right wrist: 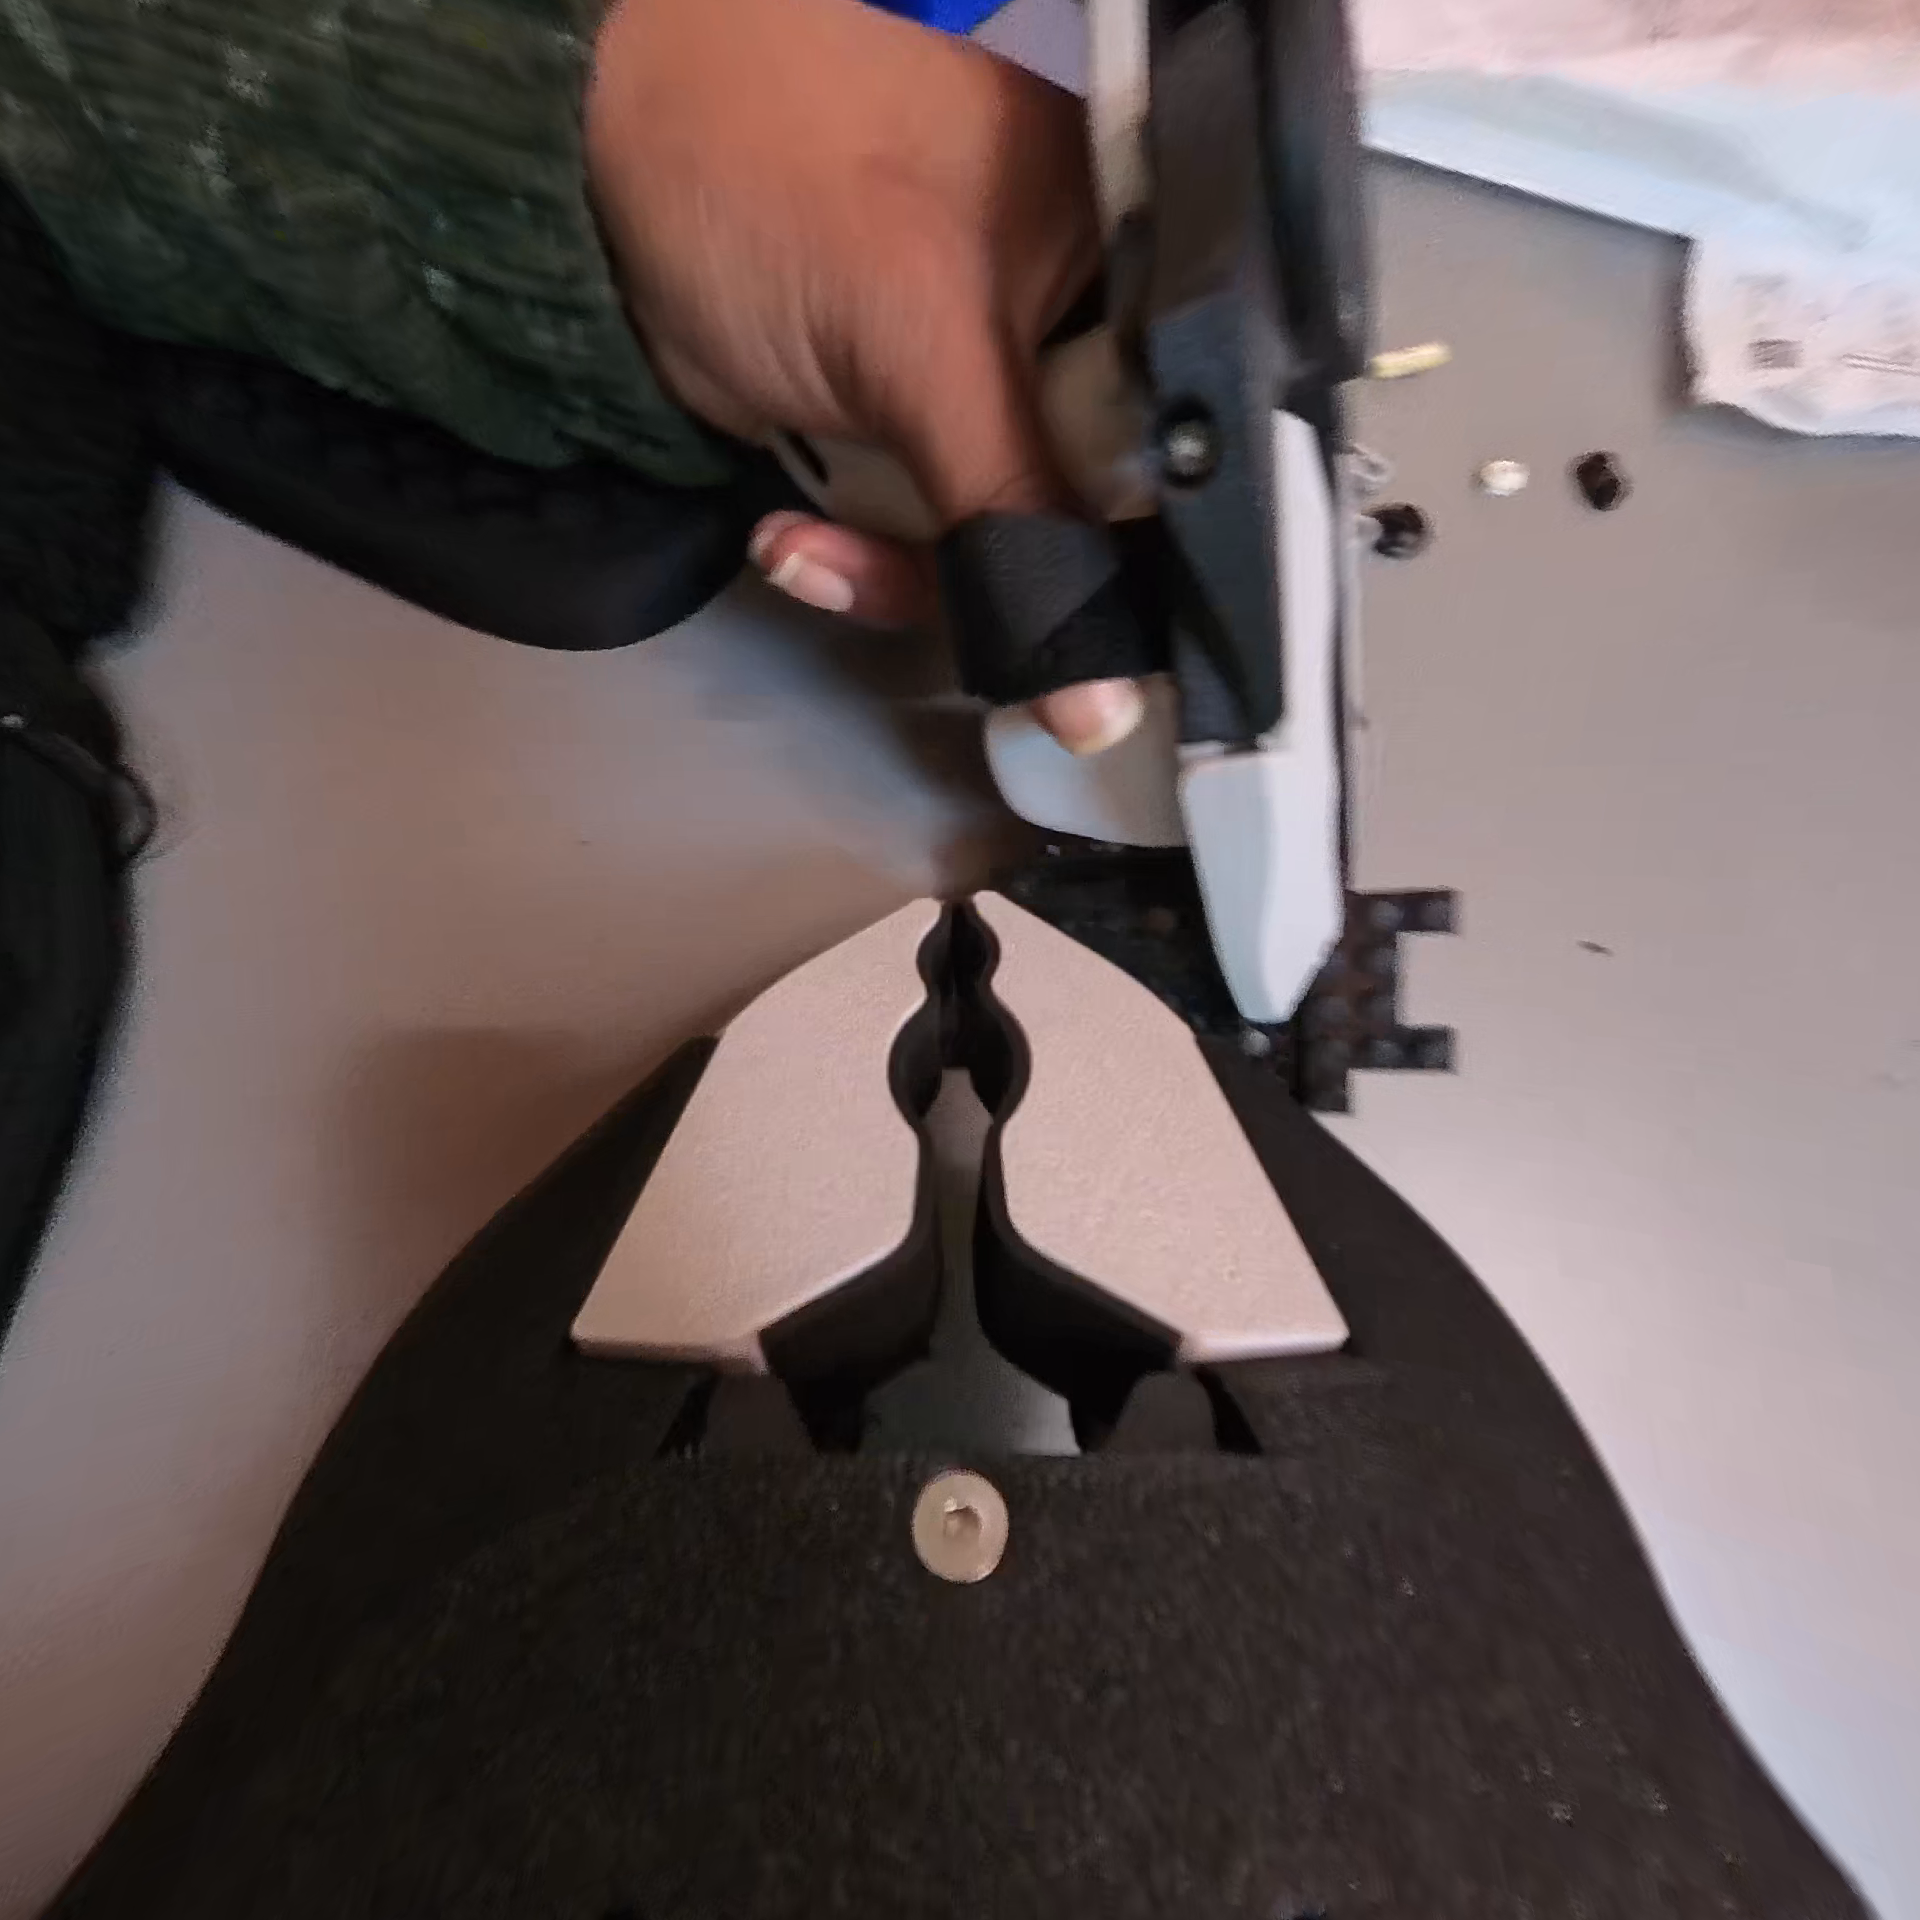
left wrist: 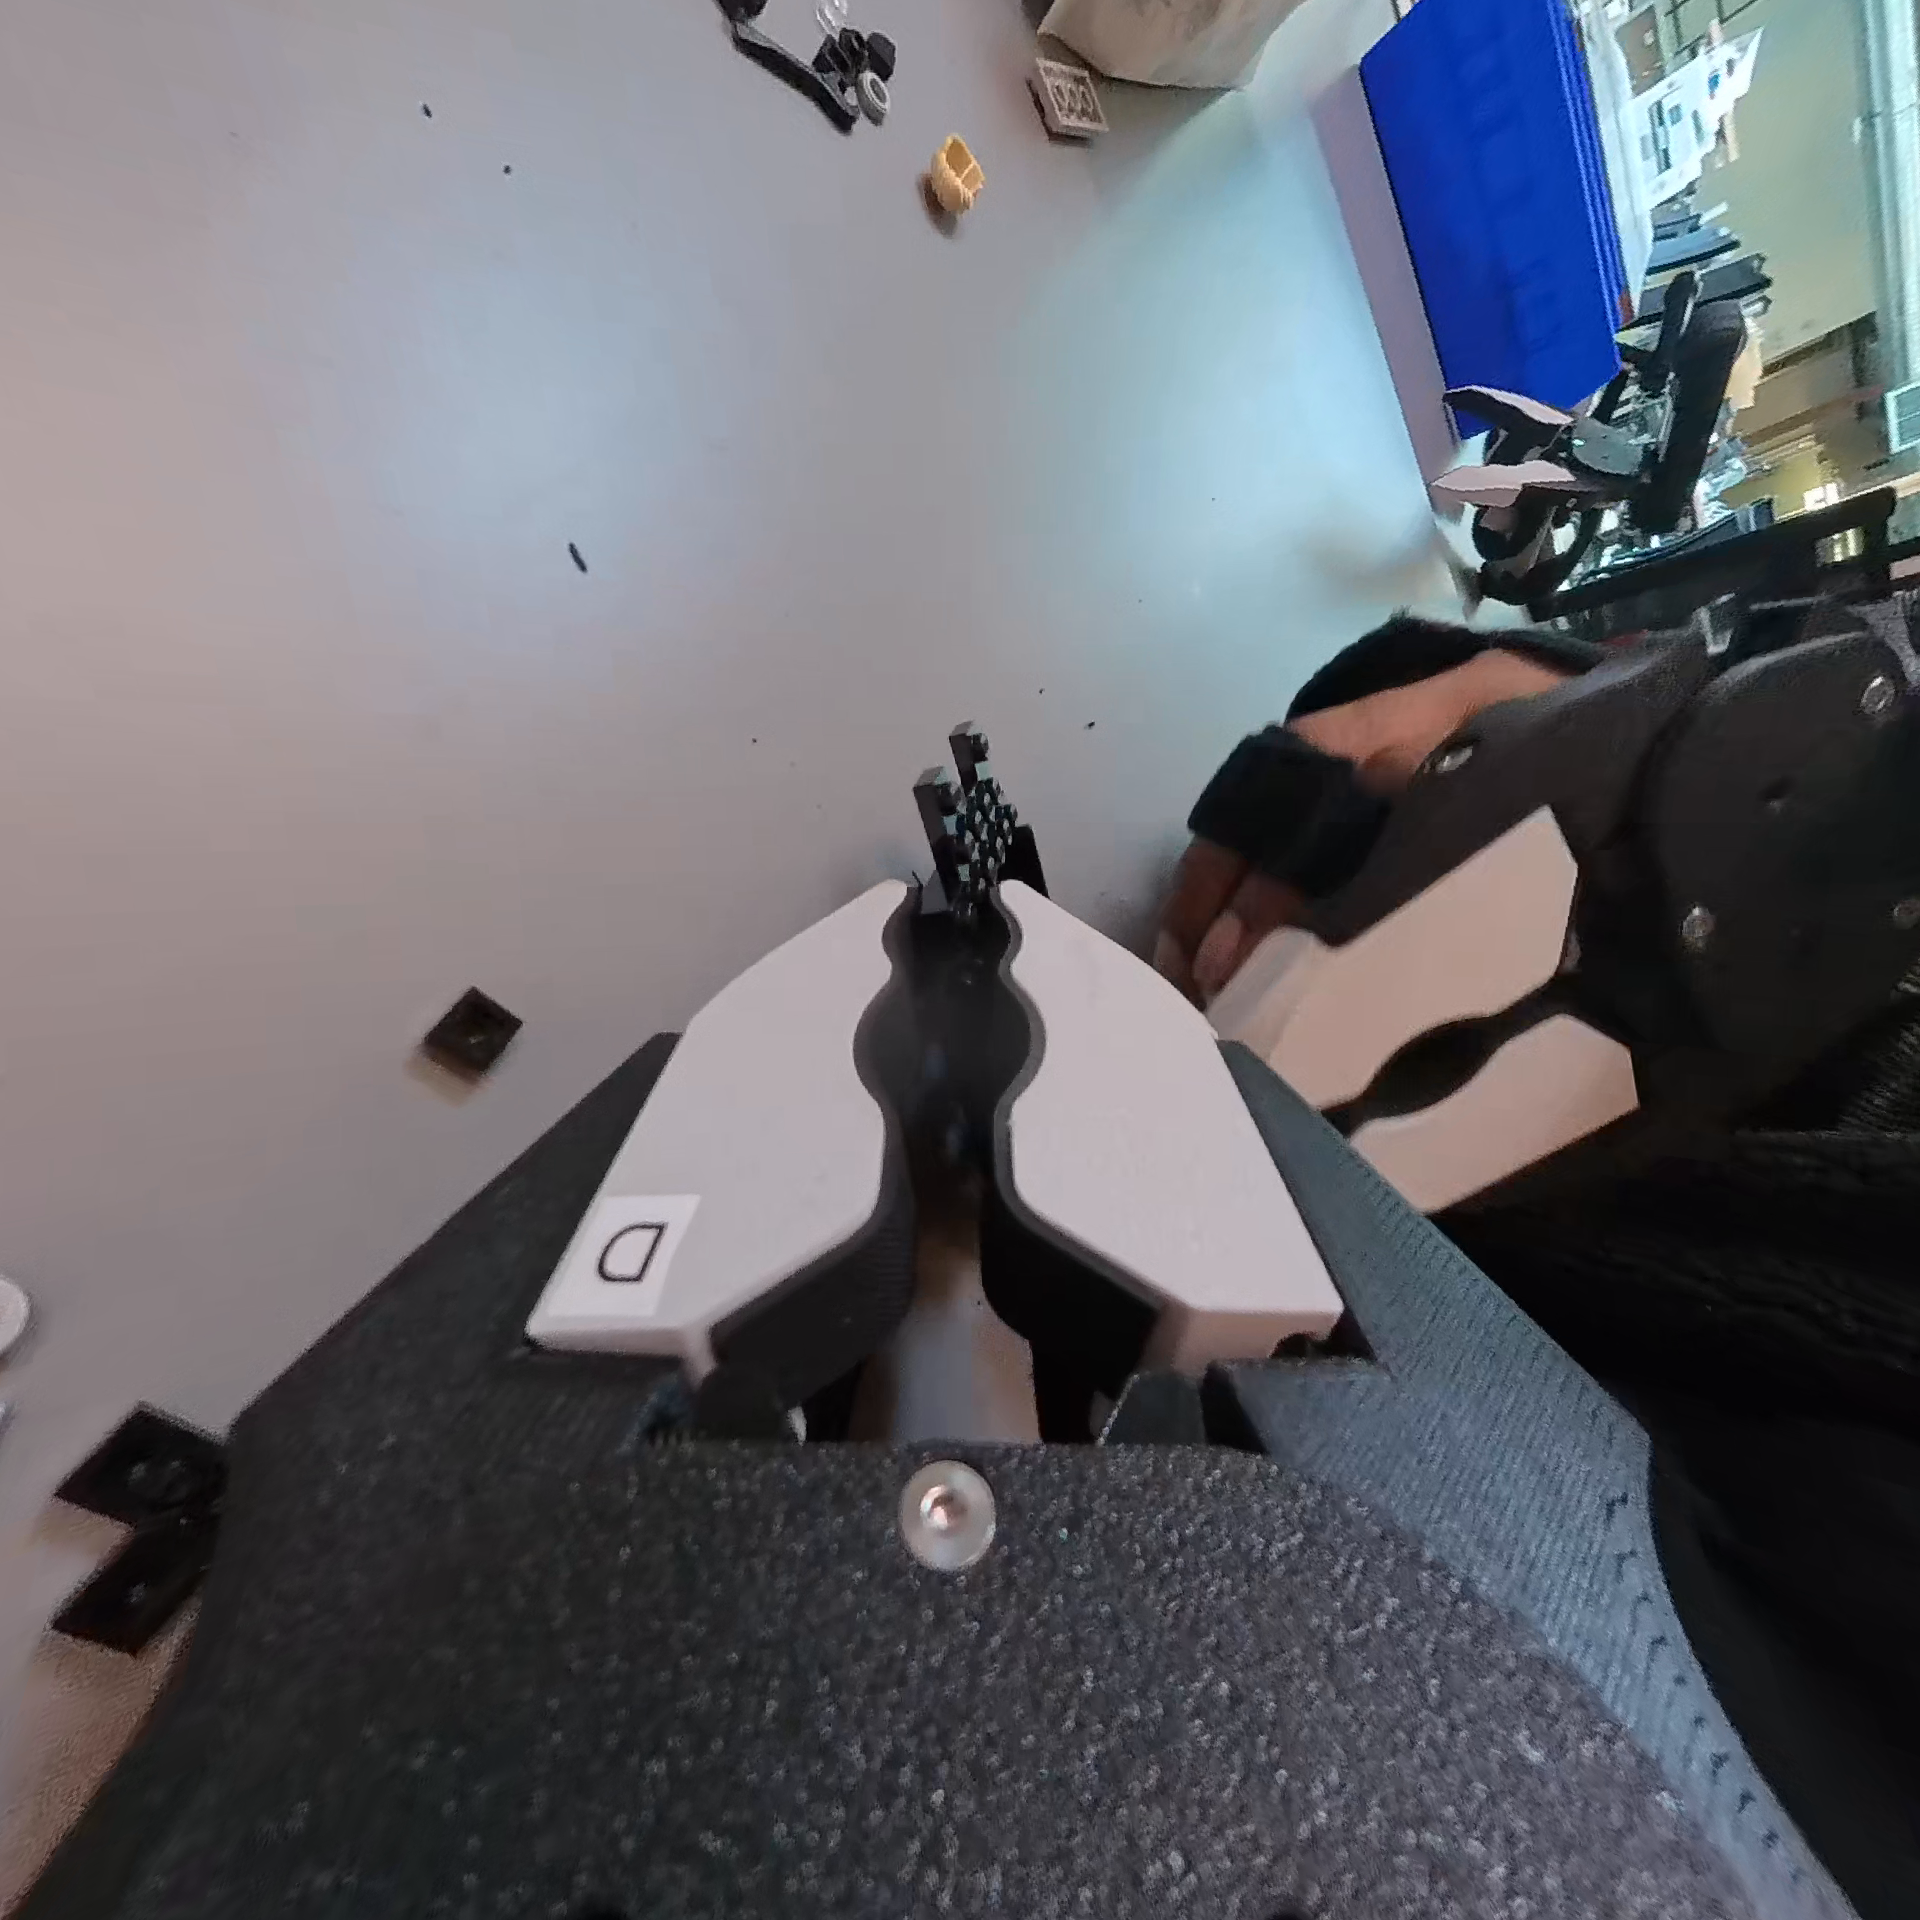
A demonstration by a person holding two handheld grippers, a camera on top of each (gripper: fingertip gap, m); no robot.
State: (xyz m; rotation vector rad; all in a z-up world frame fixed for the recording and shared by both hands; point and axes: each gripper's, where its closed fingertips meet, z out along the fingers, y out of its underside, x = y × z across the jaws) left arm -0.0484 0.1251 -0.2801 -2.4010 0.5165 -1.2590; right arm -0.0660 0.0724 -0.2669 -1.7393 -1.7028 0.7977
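Left wrist view: the left tool (left wrist: 961, 902) is closed on a black studded plate (left wrist: 977, 821). The plate stands on edge between the two white fingers (left wrist: 790, 1049), and its studded end with two prongs sticks out ahead of the fingertips. To the right of this tool is the right tool (left wrist: 1236, 982), held by a hand (left wrist: 1340, 790) with a black strap around the fingers. To the left of the left tool, a small black square piece (left wrist: 473, 1036) lies flat on the grey surface (left wrist: 520, 416). Two more black pieces (left wrist: 135, 1517) lie farther back on the left. Far ahead lie a tan block (left wrist: 956, 175) and a cluster of black parts with a wheel (left wrist: 831, 68). A blue box (left wrist: 1496, 208) stands ahead to the right.

Right wrist view: the right tool (right wrist: 961, 912) has its fingertips together, with nothing between them. Its tips point at the grey surface (right wrist: 468, 831), just left of the black studded plate (right wrist: 1392, 987). The left tool (right wrist: 1273, 997) comes in from above right and grips that plate. The plate's notched end shows beyond the tip of the white finger (right wrist: 1262, 831). A hand (right wrist: 852, 260) in a dark green sleeve (right wrist: 291, 187) holds the left tool. Ahead to the right, small black pieces (right wrist: 1397, 525), a silver ring (right wrist: 1503, 477) and a brass part (right wrist: 1413, 360) lie scattered on the surface. The view is blurred.
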